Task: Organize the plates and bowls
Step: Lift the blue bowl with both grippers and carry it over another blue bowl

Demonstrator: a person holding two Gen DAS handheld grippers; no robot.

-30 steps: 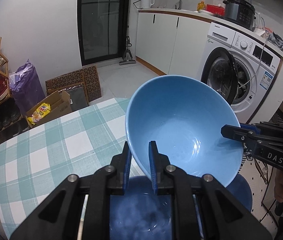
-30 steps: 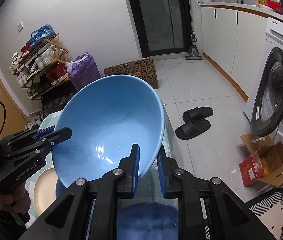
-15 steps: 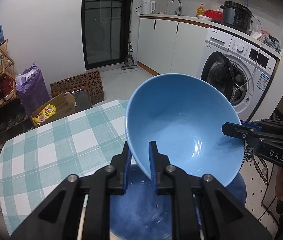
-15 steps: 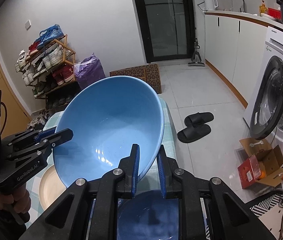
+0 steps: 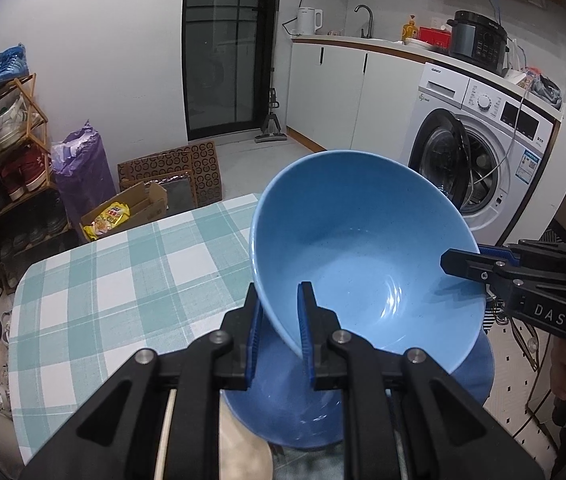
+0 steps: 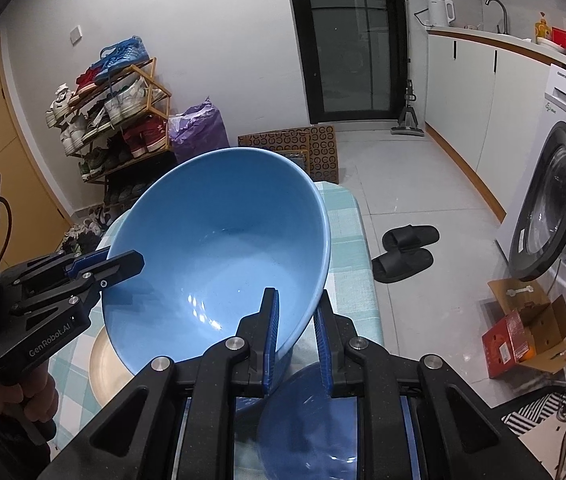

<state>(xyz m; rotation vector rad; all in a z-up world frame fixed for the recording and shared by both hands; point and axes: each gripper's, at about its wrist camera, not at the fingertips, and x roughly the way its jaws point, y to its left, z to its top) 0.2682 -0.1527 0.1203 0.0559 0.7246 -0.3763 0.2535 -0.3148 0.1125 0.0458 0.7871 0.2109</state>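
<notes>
A large light-blue bowl (image 5: 363, 248) hangs tilted above the checked table (image 5: 103, 300), held by opposite sides of its rim. My left gripper (image 5: 279, 320) is shut on the near rim in the left wrist view. My right gripper (image 6: 295, 332) is shut on the other side of the rim of the same bowl (image 6: 219, 256). Each gripper also shows in the other's view: the right gripper (image 5: 459, 262) and the left gripper (image 6: 123, 264). Under the held bowl lie a darker blue bowl (image 5: 283, 408) (image 6: 307, 420) and a beige plate (image 6: 103, 364).
The table's green-and-white cloth (image 6: 347, 240) ends just beyond the bowl. A washing machine (image 5: 483, 152) with its door open stands to the right. A shoe rack (image 6: 115, 112), a purple bag (image 5: 83, 168), cardboard boxes (image 6: 531, 336) and black slippers (image 6: 403, 252) are on the floor.
Both grippers have carried the light-blue bowl across the table, keeping their grip. The darker blue bowl beneath has come further into view, and the table's far edge now sits farther off.
</notes>
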